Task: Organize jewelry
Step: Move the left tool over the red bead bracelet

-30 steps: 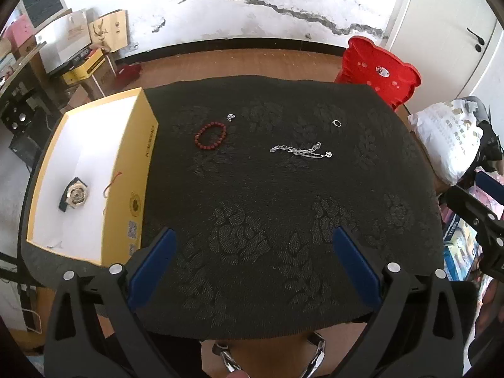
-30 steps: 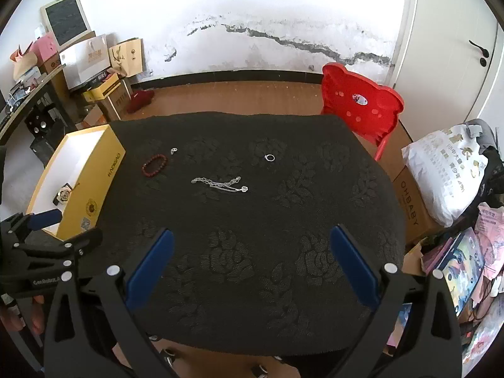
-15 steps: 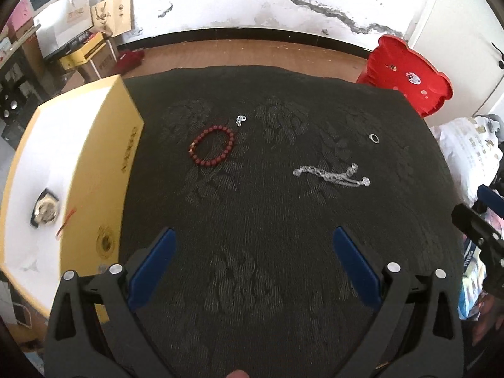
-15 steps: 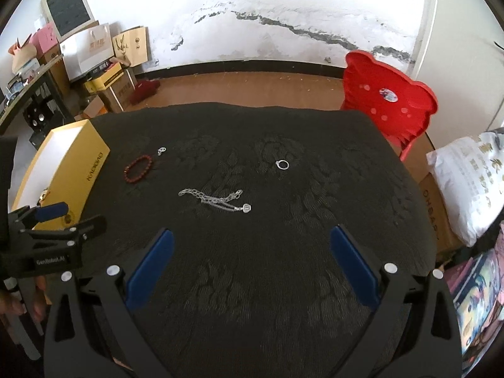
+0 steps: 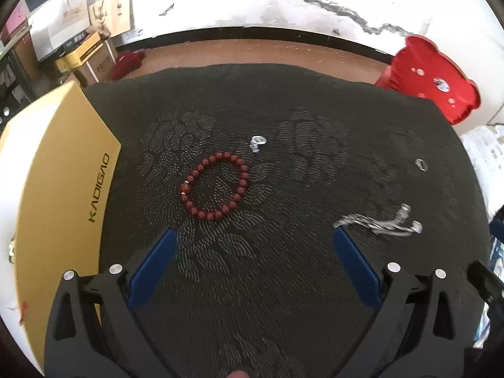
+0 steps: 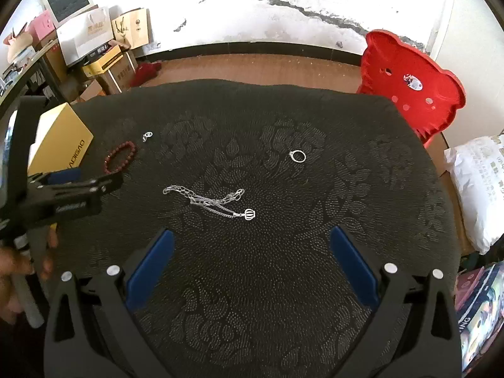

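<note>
A red bead bracelet [image 5: 215, 186] lies on the black patterned cloth [image 5: 267, 283], just ahead of my open, empty left gripper [image 5: 253, 245]. A small silver earring [image 5: 258, 142] lies beyond it, a silver ring [image 5: 421, 164] far right, and a silver chain necklace [image 5: 381, 223] right of my fingers. The yellow box [image 5: 63, 189] stands at the left. In the right wrist view my open, empty right gripper [image 6: 250, 245] hovers just short of the necklace [image 6: 211, 201]; the ring [image 6: 297, 156], bracelet [image 6: 120, 157] and left gripper [image 6: 63, 189] show too.
A red plastic chair [image 6: 409, 82] stands behind the table's far right corner. Cardboard boxes and bags [image 6: 94, 41] are stacked at the back left wall. A white bag [image 6: 478, 186] sits off the table's right edge.
Both grippers have moved forward and lower over the cloth. The left has closed in on the red bracelet, the right on the silver necklace. Both stay open.
</note>
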Demonstrator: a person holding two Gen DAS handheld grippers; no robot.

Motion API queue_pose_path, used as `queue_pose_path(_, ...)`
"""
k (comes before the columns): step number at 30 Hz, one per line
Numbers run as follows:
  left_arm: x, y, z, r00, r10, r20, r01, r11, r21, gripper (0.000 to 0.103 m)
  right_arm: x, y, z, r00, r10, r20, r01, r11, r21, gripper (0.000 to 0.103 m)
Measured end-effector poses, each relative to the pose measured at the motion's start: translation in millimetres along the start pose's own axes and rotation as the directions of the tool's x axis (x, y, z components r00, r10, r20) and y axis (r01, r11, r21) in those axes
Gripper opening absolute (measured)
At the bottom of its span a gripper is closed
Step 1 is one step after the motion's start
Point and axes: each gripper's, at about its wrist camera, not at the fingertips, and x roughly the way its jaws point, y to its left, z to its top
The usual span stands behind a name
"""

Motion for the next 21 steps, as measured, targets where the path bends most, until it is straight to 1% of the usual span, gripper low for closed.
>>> queue_pose_path(3,12,7,6,1.0,-0.009,0.001,0.009,1.0,-0.027,0.097,8,3,-1,1.0,0.0,-0.005,0.0,1.0,-0.012,0.096)
queue_pose_path(6,19,7,12,1.0,0.001,0.017,0.0,1.0,-0.016,0.097,14,6,-3,1.0,0.002,-0.016,-0.002,1.0,-0.02,0.096)
queue_pose_path(9,26,7,17,1.0,-0.005,0.029,0.005,1.0,-0.009,0.097,21,11,-4,1.0,0.004,-0.026,-0.004,1.0,-0.023,0.096)
queue_pose_path(12,38,12,19,1.0,-0.005,0.021,0.005,1.0,-0.011,0.097,27,16,-4,1.0,0.001,-0.03,-0.002,1.0,-0.031,0.096)
queue_pose_path(14,45,16,20,1.0,0.014,0.015,-0.014,1.0,-0.012,0.097,29,18,-3,1.0,-0.001,-0.031,-0.001,0.999,-0.035,0.096)
queue_pose_path(16,50,20,21,1.0,0.005,0.016,-0.004,1.0,-0.007,0.097,31,21,-3,0.999,-0.001,-0.034,0.0,0.999,-0.04,0.096)
queue_pose_path(18,55,24,21,1.0,0.01,0.017,-0.01,1.0,-0.01,0.097,34,23,-3,0.999,-0.003,-0.036,0.002,0.999,-0.046,0.096)
queue_pose_path(21,59,15,20,0.998,0.039,0.041,-0.041,0.998,0.046,0.097,37,26,-3,0.999,-0.002,-0.039,0.0,0.999,-0.053,0.096)
